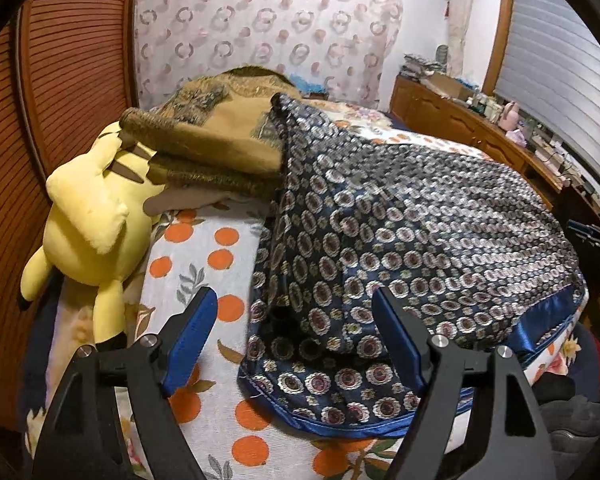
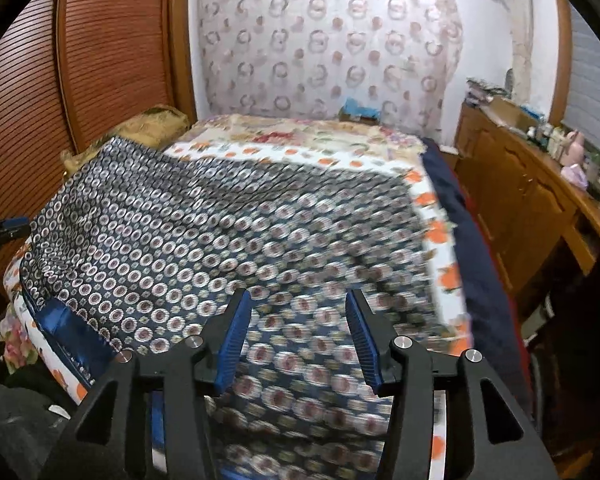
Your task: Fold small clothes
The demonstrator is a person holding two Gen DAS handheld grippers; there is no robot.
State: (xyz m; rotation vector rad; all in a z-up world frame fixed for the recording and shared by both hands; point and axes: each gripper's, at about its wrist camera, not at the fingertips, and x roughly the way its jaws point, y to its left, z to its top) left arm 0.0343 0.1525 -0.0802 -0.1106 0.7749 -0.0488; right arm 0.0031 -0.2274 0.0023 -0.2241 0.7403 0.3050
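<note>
A dark blue garment with a ring pattern (image 1: 400, 248) lies spread on the bed, its left part bunched into folds and its shiny blue hem at the near edge. My left gripper (image 1: 294, 300) is open and empty, just above the garment's near left corner. The garment also fills the right wrist view (image 2: 220, 232), where it is blurred near the front. My right gripper (image 2: 296, 300) is open and empty, close above the garment's near right part. The left gripper's blue tip shows at the far left of the right wrist view (image 2: 8, 226).
The bed has an orange-print sheet (image 1: 204, 256). A yellow plush toy (image 1: 88, 232) and folded brown blankets (image 1: 204, 148) lie at its left. A slatted wooden wardrobe (image 2: 80, 60) stands on the left. A wooden cabinet with clutter (image 2: 520, 184) runs along the right.
</note>
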